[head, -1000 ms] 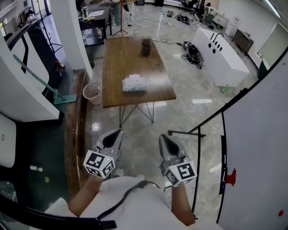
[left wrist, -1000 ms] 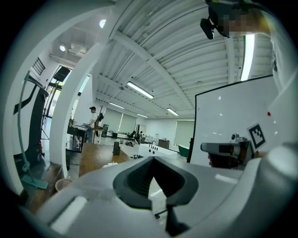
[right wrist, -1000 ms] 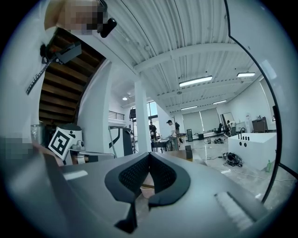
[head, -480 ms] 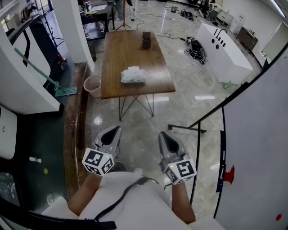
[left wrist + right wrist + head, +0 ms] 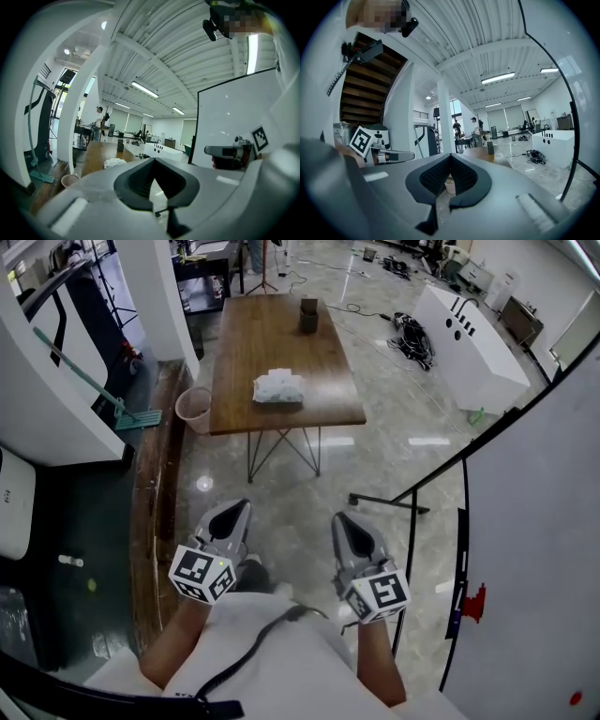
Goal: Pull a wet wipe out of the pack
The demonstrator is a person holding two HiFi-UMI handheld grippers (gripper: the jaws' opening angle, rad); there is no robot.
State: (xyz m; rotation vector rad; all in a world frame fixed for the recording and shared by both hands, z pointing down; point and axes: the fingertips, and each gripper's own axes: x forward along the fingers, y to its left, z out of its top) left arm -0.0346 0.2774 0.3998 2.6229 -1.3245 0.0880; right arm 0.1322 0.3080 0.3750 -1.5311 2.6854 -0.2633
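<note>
The white wet wipe pack [image 5: 278, 388] lies near the front end of a long brown wooden table [image 5: 281, 334], well ahead of me across the floor. My left gripper [image 5: 239, 509] and right gripper [image 5: 342, 520] are held side by side close to my body, far short of the table. Both are shut with nothing between the jaws. In the left gripper view the shut left gripper [image 5: 152, 159] points toward the table, where the pack [image 5: 115, 162] shows as a small white lump. The right gripper [image 5: 450, 155] in its own view also has its jaws closed together.
A pink waste bin [image 5: 194, 409] stands at the table's left front corner. A dark holder [image 5: 308, 315] sits at the table's far end. A white counter [image 5: 469, 334] and floor cables [image 5: 412, 334] are to the right, a whiteboard stand [image 5: 412, 512] beside me, a white pillar [image 5: 159, 296] left.
The view has shifted a little as I come toward the table. Both grippers stay shut and empty, held low in front of me.
</note>
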